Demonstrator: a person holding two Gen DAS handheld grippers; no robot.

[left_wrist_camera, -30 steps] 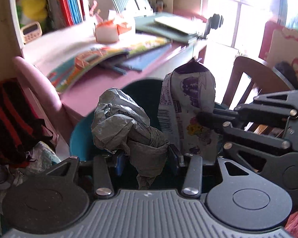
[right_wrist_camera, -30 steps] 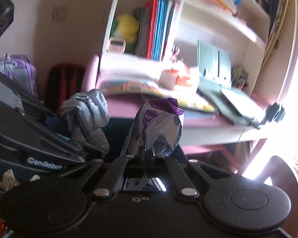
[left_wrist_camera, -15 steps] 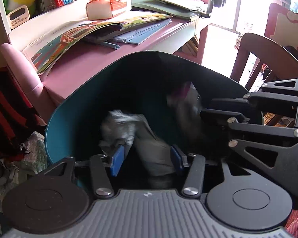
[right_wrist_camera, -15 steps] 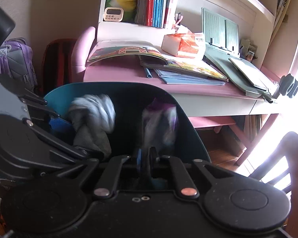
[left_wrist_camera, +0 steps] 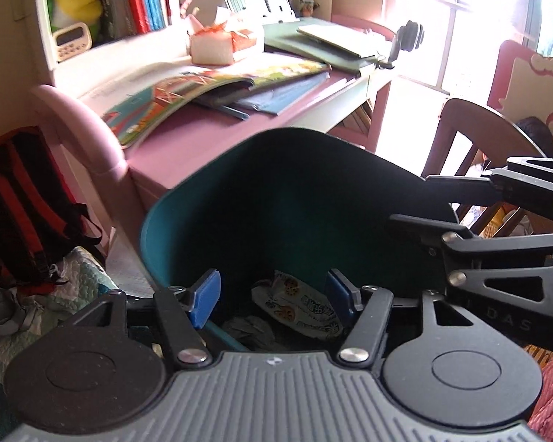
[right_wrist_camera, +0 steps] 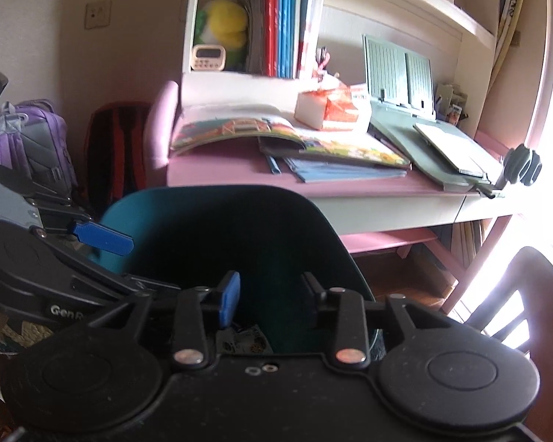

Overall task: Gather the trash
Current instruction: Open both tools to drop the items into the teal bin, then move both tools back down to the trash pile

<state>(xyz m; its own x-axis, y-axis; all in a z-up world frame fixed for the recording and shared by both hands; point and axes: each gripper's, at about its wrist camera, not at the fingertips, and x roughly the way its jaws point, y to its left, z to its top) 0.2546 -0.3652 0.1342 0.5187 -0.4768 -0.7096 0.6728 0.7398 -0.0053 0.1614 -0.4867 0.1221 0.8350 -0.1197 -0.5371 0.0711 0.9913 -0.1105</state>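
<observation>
A teal bin (left_wrist_camera: 188,206) stands below both grippers, its dark inside facing me. At its bottom lie a printed snack wrapper (left_wrist_camera: 298,305) and a crumpled grey paper wad (left_wrist_camera: 247,328). My left gripper (left_wrist_camera: 272,294) hangs over the bin's near rim, its jaws opening, with nothing between the blue pads. My right gripper (right_wrist_camera: 269,294) is over the same bin (right_wrist_camera: 158,206), jaws opening and empty; the wrapper (right_wrist_camera: 243,342) shows just beneath it. Each gripper appears at the side of the other's view.
A pink desk (right_wrist_camera: 225,165) with open picture books (right_wrist_camera: 269,132), a tissue box (right_wrist_camera: 328,107) and a green stand lies beyond the bin. A red-black backpack (left_wrist_camera: 22,199) leans at the left. A dark wooden chair (left_wrist_camera: 475,140) stands at the right.
Both grippers dropped from above the desk edge to the bin mouth and opened. The grey paper wad and the snack wrapper left the pads and fell to the bin's bottom.
</observation>
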